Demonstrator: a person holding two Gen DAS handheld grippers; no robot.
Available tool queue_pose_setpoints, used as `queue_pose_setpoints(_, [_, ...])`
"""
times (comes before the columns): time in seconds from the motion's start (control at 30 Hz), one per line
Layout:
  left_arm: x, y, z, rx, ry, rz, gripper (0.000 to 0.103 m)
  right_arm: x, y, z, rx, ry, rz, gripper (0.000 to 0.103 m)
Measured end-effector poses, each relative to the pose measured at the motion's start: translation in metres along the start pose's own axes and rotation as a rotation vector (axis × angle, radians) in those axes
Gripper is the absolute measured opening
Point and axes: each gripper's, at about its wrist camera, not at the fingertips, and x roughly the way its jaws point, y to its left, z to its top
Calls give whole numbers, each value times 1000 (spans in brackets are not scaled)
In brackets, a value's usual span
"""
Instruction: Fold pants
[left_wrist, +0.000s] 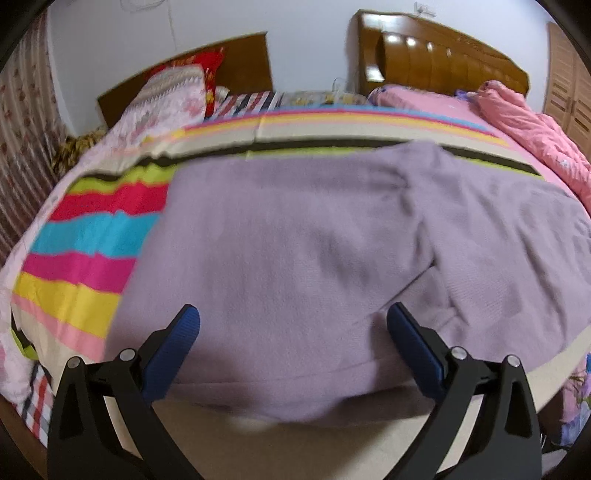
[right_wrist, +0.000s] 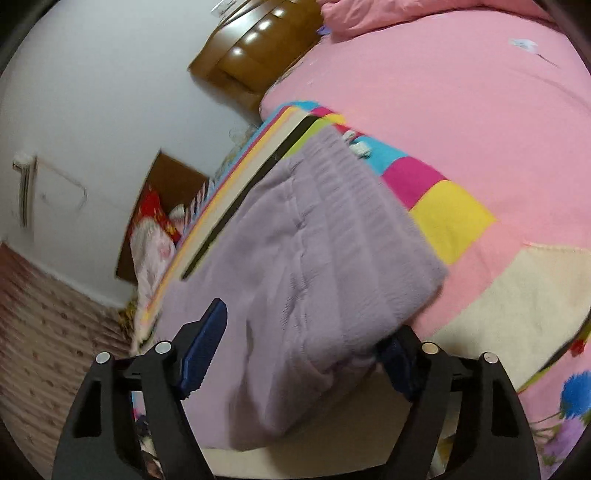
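Observation:
Fuzzy lilac pants (left_wrist: 295, 258) lie spread on the striped bedspread (left_wrist: 85, 236). My left gripper (left_wrist: 293, 332) is open over their near hem, its blue pads (left_wrist: 177, 350) wide apart, and holds nothing. In the right wrist view the pants (right_wrist: 314, 266) lie with the ribbed waistband (right_wrist: 354, 206) toward the pink side. My right gripper (right_wrist: 306, 350) is open around the near waistband corner. The cloth covers most of its right pad (right_wrist: 397, 363).
A pink quilt (left_wrist: 535, 125) lies bunched at the back right, below a wooden headboard (left_wrist: 436, 59). A second bed with floral pillows (left_wrist: 173, 96) stands at the back left. A curtain (left_wrist: 22, 147) hangs at the far left. The bed's near edge (left_wrist: 295, 435) is just below the pants.

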Motion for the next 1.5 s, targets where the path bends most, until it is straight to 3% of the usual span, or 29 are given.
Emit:
queue_pose_setpoints(0.07, [-23,-7,9,26,-83,-29,101,7,13,-2,-91,19,-46,73])
queue_pose_setpoints(0.17, [-36,-23,22,63,-117,-108,101,10,13,-4,-45,10,-15,72])
queue_pose_setpoints(0.2, [-34,-29,24,77,-113,-120,101,10,10,-1,-25,7,-7,69])
queue_pose_setpoints(0.23, [-28,-37,26,101,-93,-130,101,10,7,1,-3,-1,-9,58])
queue_pose_setpoints(0.37, [23,-57,16,142,87,-182,94,-1,-7,3,27,-86,40,43])
queue_pose_setpoints(0.47, [23,-50,14,113,72,-209,94,-13,-12,-3,60,-150,92,40])
queue_pose_setpoints(0.57, [20,-43,17,110,64,-230,93,-21,9,0,26,-222,85,37])
queue_pose_setpoints(0.67, [-12,-28,19,82,-69,-267,94,-34,64,1,-137,-321,57,37])
queue_pose_setpoints(0.77, [-45,8,20,6,-214,-266,99,-31,159,-10,-425,-387,48,36])
queue_pose_setpoints(0.87, [-56,48,21,-110,-260,-218,99,-10,241,-40,-681,-391,50,36])
queue_pose_setpoints(0.9, [-58,70,19,-175,-268,-196,99,7,279,-64,-813,-375,58,36])
queue_pose_setpoints(0.97, [-60,103,14,-277,-266,-173,99,31,319,-106,-990,-334,63,36])
queue_pose_setpoints(1.03, [-59,134,7,-363,-247,-178,99,75,358,-173,-1236,-222,46,35])
queue_pose_setpoints(1.13, [-57,162,-7,-438,-219,-177,99,145,360,-261,-1536,-6,-49,32])
queue_pose_setpoints(1.17, [-57,166,-12,-443,-208,-184,99,159,352,-284,-1618,-12,-112,33])
queue_pose_setpoints(1.2, [-55,169,-14,-442,-199,-197,99,156,347,-306,-1705,-160,-162,33])
queue_pose_setpoints(1.23, [-54,172,-16,-439,-191,-225,99,152,346,-313,-1737,-193,-188,33])
queue_pose_setpoints(1.37, [-46,167,-17,-459,-169,-436,99,143,345,-298,-1692,-211,-155,33])
queue_pose_setpoints(1.5, [-23,148,2,-475,-91,-664,100,137,337,-318,-1728,-265,-162,39])
